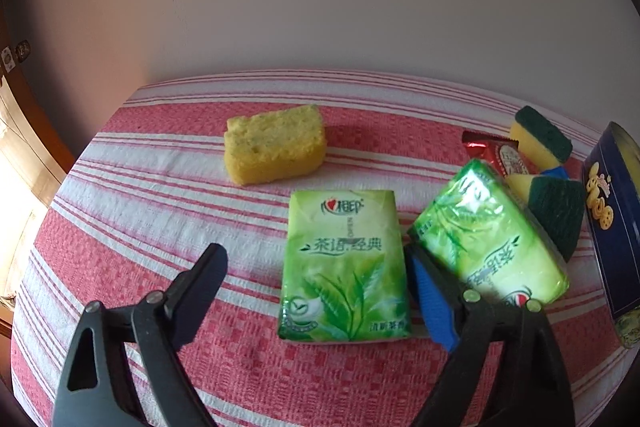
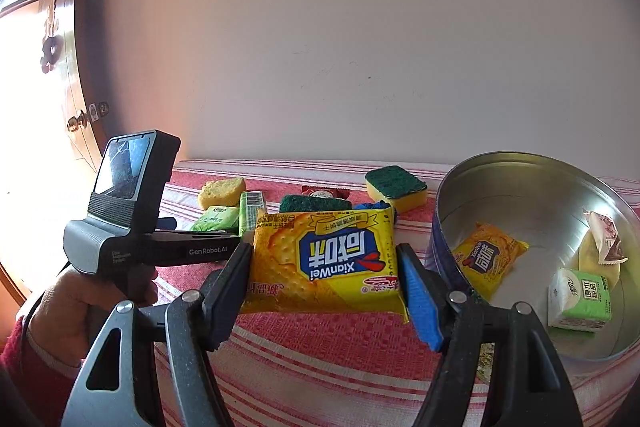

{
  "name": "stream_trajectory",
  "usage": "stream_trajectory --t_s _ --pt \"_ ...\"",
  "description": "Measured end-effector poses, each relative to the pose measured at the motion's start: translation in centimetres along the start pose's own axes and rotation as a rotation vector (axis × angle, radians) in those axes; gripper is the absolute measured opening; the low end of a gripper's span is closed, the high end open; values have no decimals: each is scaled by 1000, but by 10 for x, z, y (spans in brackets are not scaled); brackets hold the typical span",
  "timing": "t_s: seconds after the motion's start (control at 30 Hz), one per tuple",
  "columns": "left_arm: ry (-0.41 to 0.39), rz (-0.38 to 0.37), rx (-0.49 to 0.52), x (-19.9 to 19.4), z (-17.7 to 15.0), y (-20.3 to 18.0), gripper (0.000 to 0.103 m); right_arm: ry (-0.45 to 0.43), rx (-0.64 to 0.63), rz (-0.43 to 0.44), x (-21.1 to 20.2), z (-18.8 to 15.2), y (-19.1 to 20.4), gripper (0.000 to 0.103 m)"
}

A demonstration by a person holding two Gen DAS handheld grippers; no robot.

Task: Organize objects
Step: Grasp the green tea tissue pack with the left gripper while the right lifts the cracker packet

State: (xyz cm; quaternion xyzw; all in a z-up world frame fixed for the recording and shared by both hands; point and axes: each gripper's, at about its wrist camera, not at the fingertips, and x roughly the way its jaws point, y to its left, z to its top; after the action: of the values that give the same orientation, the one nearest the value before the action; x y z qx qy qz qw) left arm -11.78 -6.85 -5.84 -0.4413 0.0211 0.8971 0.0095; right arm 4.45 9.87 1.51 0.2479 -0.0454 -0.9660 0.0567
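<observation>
My left gripper (image 1: pixel 316 259) stands open low over the striped cloth, astride a flat green tissue pack (image 1: pixel 344 267). Its blue pad sits at the pack's right edge, while the black finger (image 1: pixel 208 267) is well clear on the left. A second green tissue pack (image 1: pixel 488 247) leans tilted just to the right. My right gripper (image 2: pixel 325 279) is shut on a yellow cracker packet (image 2: pixel 336 259), held above the cloth just left of the round metal tin (image 2: pixel 520 157). The tin holds another yellow cracker packet (image 2: pixel 488 255), a green-white tissue pack (image 2: pixel 580 299) and a wrapped snack (image 2: pixel 604 239).
A yellow sponge (image 1: pixel 276 147) lies toward the back of the table. Two green-topped scouring sponges (image 1: pixel 544 135) (image 1: pixel 560 211) and a red snack packet (image 1: pixel 504 155) crowd the right side beside the blue tin wall (image 1: pixel 616 227). A hand (image 2: pixel 80 299) holds the left gripper's body (image 2: pixel 120 223). A wall stands behind.
</observation>
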Motion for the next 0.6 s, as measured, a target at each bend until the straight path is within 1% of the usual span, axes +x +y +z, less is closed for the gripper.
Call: stream_trajectory --t_s 0.07,0.1,0.13,0.17,0.23,0.27,0.3,0.33,0.4,0.47,0.6 --pt "-5 -52 -15 0 1 3 67 -3 7 -1 -1 0 -2 73" --pt "-9 -49 -25 -2 1 5 63 -3 11 0 0 0 -3 73" --pt "-15 -44 -37 -4 1 8 52 -3 14 1 0 0 -3 73" --pt "-20 -48 -53 -6 1 11 52 -5 18 -3 -1 -1 -1 73" --pt "-38 -90 -92 -10 -1 18 52 -15 23 -20 -2 -3 4 73" --pt "-61 -96 -115 -14 -3 23 52 -23 24 -25 -4 -2 4 73" --pt "-93 -85 -135 -21 -4 26 52 -33 26 -29 -6 -2 4 73" --pt "-141 -62 -152 -31 -7 27 52 -46 27 -34 -9 -2 4 73" --pt "-272 -20 -166 -58 -16 26 52 -81 19 -52 -15 -1 5 73" --pt "-385 -1 -167 -81 -26 19 52 -122 -2 -76 -21 0 7 73" --pt "-468 1 -138 -107 -38 -9 52 -191 -24 -101 -34 2 8 73"
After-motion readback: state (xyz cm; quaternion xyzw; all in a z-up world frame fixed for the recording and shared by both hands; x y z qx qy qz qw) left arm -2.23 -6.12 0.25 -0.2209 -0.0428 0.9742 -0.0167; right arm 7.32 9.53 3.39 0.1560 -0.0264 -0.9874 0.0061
